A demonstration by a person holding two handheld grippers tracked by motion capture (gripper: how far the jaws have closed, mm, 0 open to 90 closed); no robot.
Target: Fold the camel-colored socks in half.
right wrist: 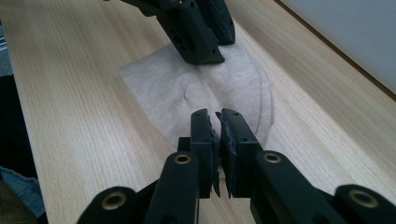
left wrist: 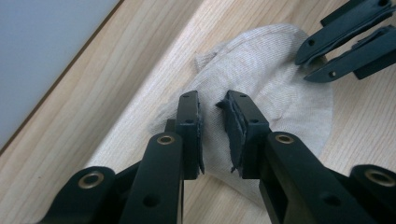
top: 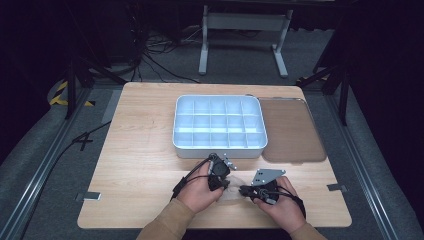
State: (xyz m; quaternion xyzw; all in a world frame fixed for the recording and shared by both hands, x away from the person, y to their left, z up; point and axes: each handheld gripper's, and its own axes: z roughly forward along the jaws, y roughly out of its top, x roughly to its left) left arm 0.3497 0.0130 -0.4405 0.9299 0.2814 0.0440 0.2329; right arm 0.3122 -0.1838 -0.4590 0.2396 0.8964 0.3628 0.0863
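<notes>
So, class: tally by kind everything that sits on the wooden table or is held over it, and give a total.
White compartment tray: 1
Brown translucent lid: 1
Beige sock: 1
Handheld grippers: 2, left gripper, right gripper
Total: 5

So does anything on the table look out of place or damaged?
Mostly no. The beige sock lies bunched and folded over between the two grippers, not flat. The pads on the left gripper look frayed at their edges. The white divided tray sits square.
</notes>
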